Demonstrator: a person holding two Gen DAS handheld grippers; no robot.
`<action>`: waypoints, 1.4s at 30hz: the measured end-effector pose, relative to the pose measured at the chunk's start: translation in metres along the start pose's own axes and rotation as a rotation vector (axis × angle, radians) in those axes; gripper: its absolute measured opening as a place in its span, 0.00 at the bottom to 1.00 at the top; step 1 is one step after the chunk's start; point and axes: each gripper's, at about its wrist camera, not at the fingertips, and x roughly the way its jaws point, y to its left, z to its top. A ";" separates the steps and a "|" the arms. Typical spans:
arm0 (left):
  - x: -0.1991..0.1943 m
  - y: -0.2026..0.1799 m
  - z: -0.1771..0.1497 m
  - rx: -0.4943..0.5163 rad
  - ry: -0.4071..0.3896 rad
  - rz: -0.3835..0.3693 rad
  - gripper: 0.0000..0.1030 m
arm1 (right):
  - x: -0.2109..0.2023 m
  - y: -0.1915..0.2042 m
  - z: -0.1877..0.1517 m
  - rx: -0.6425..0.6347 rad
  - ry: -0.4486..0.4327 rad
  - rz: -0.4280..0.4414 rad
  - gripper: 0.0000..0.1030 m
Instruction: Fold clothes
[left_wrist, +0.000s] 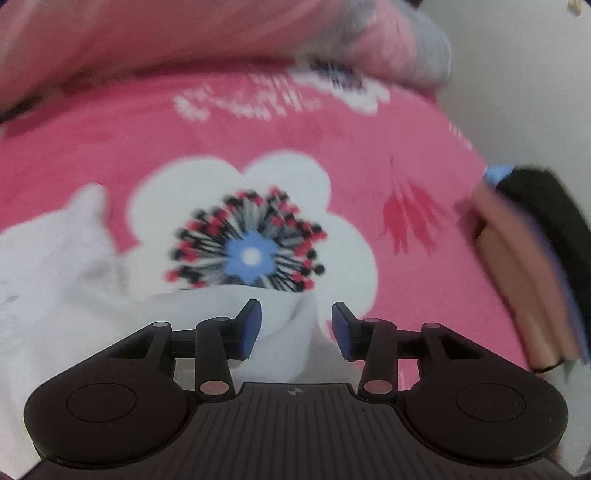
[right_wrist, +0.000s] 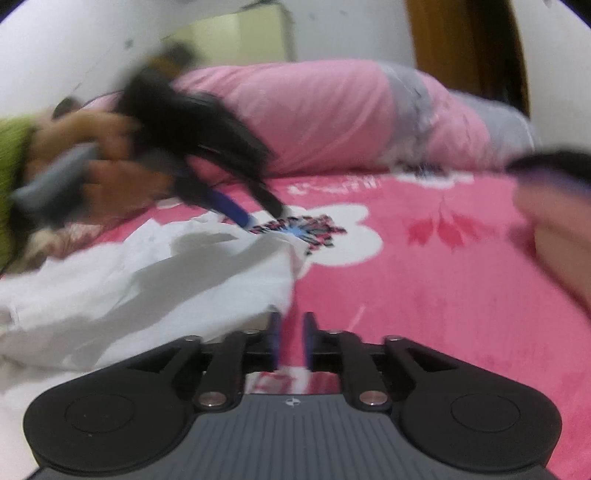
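Left gripper (left_wrist: 296, 328): fingers spread, empty, over white garment (left_wrist: 55, 288) edge on pink blanket (left_wrist: 424, 295). Right gripper (right_wrist: 291, 341): fingers narrowly apart, empty, beside garment's corner; open blanket rightward.

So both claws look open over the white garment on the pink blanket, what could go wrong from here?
1. The left claw stands open with a fold of the white garment between its pads, not pinched; lifting now might leave the cloth behind.
2. The right claw sits just past the garment's edge, over the pink blanket; closing there could catch blanket instead.
3. Both views are blurred, so aim is uncertain.
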 end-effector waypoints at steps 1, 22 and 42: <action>-0.015 0.005 -0.001 -0.013 -0.021 0.001 0.45 | 0.002 -0.005 -0.001 0.029 0.014 0.012 0.19; -0.280 0.188 -0.273 -0.327 -0.301 0.119 0.66 | -0.081 -0.012 0.023 0.243 0.076 0.000 0.48; -0.220 0.245 -0.255 -0.359 -0.406 0.101 0.47 | 0.012 0.179 -0.033 0.699 0.510 0.341 0.47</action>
